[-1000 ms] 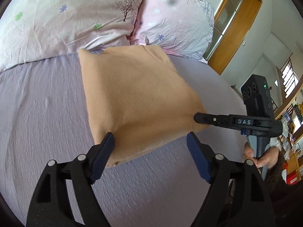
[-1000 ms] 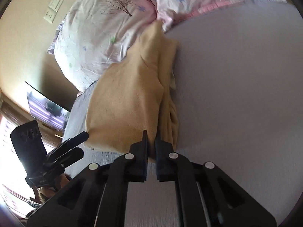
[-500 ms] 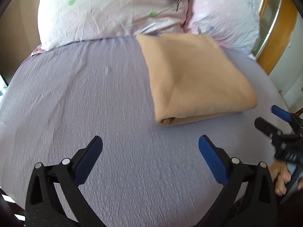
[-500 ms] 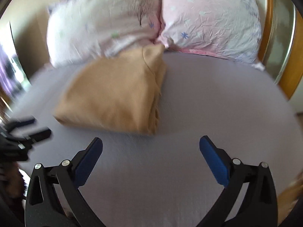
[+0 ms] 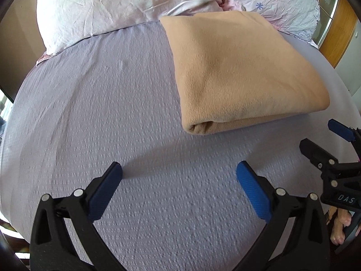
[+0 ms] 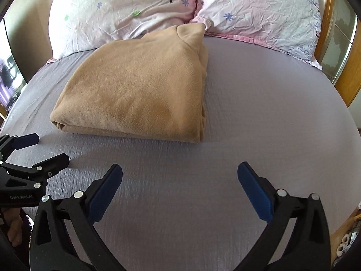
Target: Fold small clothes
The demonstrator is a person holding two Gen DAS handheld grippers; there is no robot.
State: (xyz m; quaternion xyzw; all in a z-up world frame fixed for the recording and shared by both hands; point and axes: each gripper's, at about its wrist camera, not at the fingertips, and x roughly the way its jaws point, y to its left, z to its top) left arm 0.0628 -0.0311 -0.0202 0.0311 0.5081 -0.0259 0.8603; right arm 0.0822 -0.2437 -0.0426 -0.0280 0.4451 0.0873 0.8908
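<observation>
A tan fleece garment [image 5: 237, 72] lies folded into a thick rectangle on the lilac bed sheet [image 5: 101, 113], its far edge against the pillows. It also shows in the right wrist view [image 6: 140, 90]. My left gripper [image 5: 179, 174] is open and empty, held over bare sheet in front of the garment and to its left. My right gripper [image 6: 179, 174] is open and empty, in front of the garment and to its right. Each gripper shows at the edge of the other's view, the right one [image 5: 320, 137] and the left one [image 6: 42, 149], both open.
Two pale floral pillows [image 6: 126, 6] [image 6: 259, 11] lie along the head of the bed. A wooden headboard and frame [image 6: 347, 72] stand at the right. A dark screen [image 6: 9, 76] is at the far left beyond the bed.
Both grippers have let go of the garment, opened wide and pulled back toward the near side of the bed. The right one was shut on its edge a second ago.
</observation>
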